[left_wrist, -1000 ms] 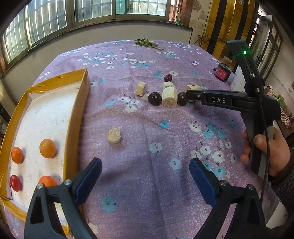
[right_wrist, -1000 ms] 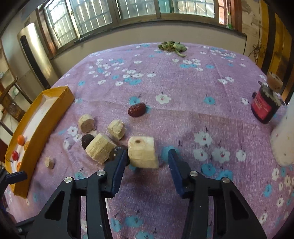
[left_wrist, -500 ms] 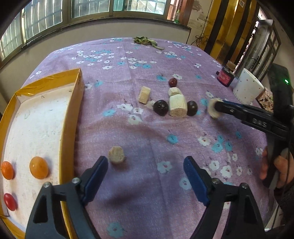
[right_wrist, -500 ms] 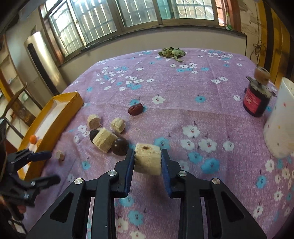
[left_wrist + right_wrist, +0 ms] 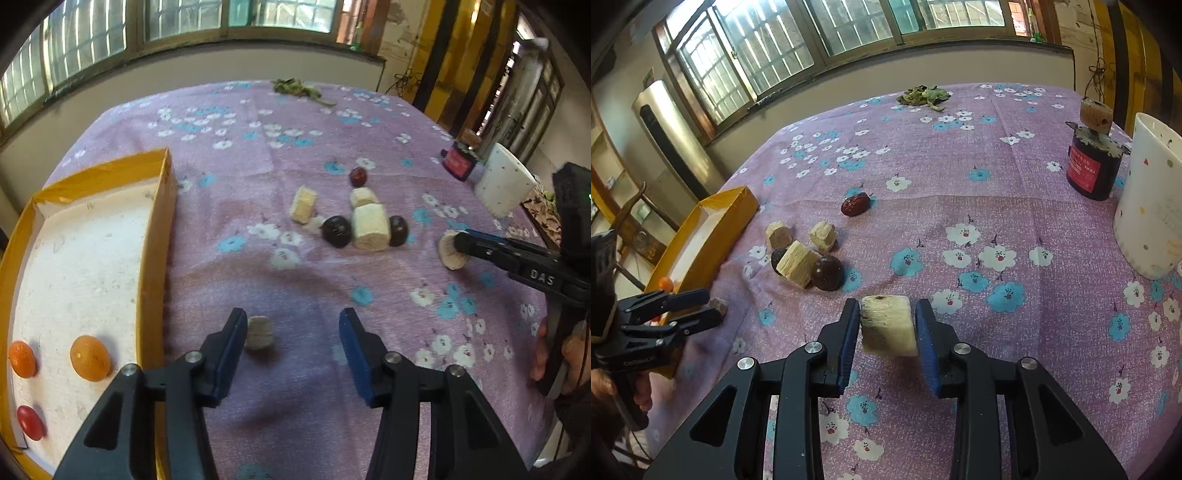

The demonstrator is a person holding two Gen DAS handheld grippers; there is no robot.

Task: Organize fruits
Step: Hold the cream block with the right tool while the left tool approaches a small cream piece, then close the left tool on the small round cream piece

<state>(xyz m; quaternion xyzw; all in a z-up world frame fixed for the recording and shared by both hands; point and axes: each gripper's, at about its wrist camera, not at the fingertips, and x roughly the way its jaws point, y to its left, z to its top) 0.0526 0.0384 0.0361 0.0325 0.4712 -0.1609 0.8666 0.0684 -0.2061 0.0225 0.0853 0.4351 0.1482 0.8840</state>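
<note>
My left gripper (image 5: 291, 321) points down at the purple flowered cloth, its jaws closing. A small pale chunk (image 5: 258, 333) lies between them against the left pad (image 5: 232, 343), and the right pad stands clear of it. My right gripper (image 5: 887, 306) holds a larger pale chunk (image 5: 888, 326) just above the cloth. Its jaws are opening slightly, but both pads still touch the chunk. A yellow tray (image 5: 151, 258) at the left holds two oranges (image 5: 90, 358) and a small red fruit (image 5: 29, 422). Pale chunks (image 5: 370, 228), dark round fruits (image 5: 336, 230) and a red date (image 5: 358, 176) lie mid-table.
A white mug (image 5: 1148, 206) and a red-labelled jar (image 5: 1091, 166) with a cork-like piece on top stand at the right edge. Green leaves (image 5: 923, 95) lie at the far edge. A person's hand (image 5: 561, 354) grips the right gripper's handle.
The left jaws have narrowed around the small chunk as the gripper came up to it. The right gripper shut on the large chunk and carried it away from the cluster.
</note>
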